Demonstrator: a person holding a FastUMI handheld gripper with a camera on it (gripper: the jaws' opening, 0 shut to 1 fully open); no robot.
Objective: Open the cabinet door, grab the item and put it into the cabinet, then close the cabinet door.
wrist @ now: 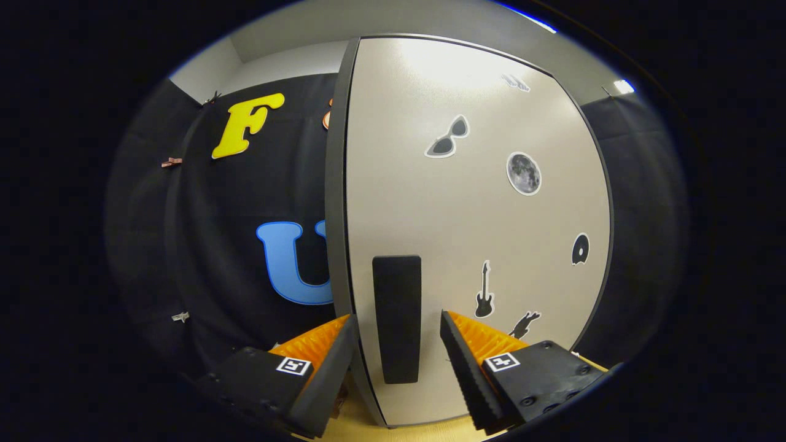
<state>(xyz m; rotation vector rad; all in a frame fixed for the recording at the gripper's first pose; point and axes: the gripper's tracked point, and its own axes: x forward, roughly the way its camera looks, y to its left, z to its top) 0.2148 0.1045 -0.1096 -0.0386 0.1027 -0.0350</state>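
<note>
Cabinet door (pixel 466 233) pale with a dark edge band, standing close ahead of the gripper (pixel 398 328); its dark upright handle (pixel 397 319) sits between the two fingers, near the door's left edge; jaws wide apart, neither finger clearly touching the handle, nothing held; stickers on the door face: sunglasses (pixel 448 137), moon (pixel 524 174), guitar (pixel 484 290); wooden surface (pixel 356 426) below.

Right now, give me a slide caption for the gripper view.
Open gripper straddling the black handle of the sticker-decorated cabinet door, not yet clamped.
</note>
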